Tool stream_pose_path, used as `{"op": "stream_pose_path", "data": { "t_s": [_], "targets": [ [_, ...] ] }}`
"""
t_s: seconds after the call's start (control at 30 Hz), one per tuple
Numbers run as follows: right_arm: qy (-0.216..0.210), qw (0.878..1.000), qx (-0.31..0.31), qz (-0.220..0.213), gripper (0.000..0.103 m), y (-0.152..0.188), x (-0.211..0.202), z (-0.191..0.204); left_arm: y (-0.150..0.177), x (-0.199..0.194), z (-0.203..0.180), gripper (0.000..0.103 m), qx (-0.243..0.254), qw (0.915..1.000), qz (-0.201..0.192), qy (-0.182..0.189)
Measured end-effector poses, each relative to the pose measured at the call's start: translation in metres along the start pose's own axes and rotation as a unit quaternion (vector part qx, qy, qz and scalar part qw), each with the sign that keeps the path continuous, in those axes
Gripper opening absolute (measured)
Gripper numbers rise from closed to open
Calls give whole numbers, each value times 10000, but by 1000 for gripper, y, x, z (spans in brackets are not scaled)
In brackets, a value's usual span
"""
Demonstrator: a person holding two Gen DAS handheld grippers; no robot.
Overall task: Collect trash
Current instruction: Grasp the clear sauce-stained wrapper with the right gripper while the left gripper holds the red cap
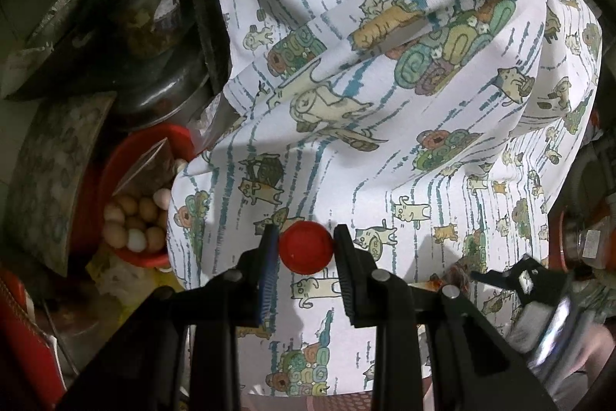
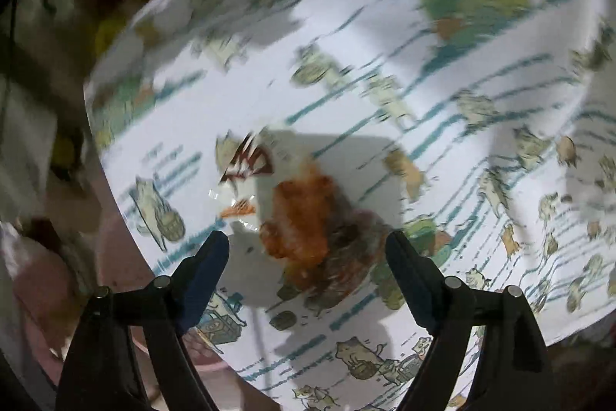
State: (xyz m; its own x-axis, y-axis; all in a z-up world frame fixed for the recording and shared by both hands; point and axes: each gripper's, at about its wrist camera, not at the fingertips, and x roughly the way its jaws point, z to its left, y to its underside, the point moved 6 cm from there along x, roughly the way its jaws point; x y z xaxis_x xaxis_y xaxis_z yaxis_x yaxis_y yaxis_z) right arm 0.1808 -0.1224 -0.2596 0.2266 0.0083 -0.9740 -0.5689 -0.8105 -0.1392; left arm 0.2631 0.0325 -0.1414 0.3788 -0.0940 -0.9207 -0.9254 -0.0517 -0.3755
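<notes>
Right wrist view is smeared by motion blur, so the orange-brown scrap (image 2: 304, 222) lying on the cat-print cloth (image 2: 385, 72) cannot be identified beyond a crumpled, stained lump with a torn clear wrapper (image 2: 246, 164) just beside it; the dim clutter past the cloth's left edge is unreadable. The left wrist view is sharp at centre, but its lower right corner is blurred, and there only the tip of the right gripper (image 1: 516, 276) shows, with part of the scrap (image 1: 454, 276) next to it. The left gripper (image 1: 304, 249) points forward over the cloth (image 1: 385, 141), its jaws drawn in against the sides of a red bottle cap (image 1: 306, 248), which sits pinched between the two pads just above the fabric. The right gripper (image 2: 308, 257) hangs low over the cloth with its jaws spread wide, one finger on each side of the scrap and neither touching it, so it holds nothing. The cloth drapes in heavy folds over some bulky form that stays covered. To its left, in shadow, a red bowl (image 1: 115, 180) holds eggs (image 1: 131, 218) and a clear bag; behind that sit a glass jar (image 1: 142, 6), a metal pot (image 1: 165, 91) and a patterned box (image 1: 54, 172), all crowded together and partly cut off by the frame edge.
</notes>
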Motion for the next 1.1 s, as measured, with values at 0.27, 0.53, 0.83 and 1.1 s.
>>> {"op": "stream_pose_path", "data": {
  "t_s": [0.27, 0.53, 0.83, 1.1],
  "targets": [
    [-104, 9951, 942, -269, 86, -39, 19, -26, 2, 5, -1, 27, 45, 10000, 67, -14],
    [-578, 9635, 2590, -363, 60, -37, 23, -87, -1, 9, 1, 27, 22, 10000, 75, -42],
    [-674, 9265, 3593, -894, 51, 53, -35, -161, -1, 5, -8, 27, 109, 9999, -22, -68],
    [-482, 8962, 4069, -1699, 52, 54, -126, -137, 8, -33, -29, 27, 203, 9984, -527, -19]
  ]
}}
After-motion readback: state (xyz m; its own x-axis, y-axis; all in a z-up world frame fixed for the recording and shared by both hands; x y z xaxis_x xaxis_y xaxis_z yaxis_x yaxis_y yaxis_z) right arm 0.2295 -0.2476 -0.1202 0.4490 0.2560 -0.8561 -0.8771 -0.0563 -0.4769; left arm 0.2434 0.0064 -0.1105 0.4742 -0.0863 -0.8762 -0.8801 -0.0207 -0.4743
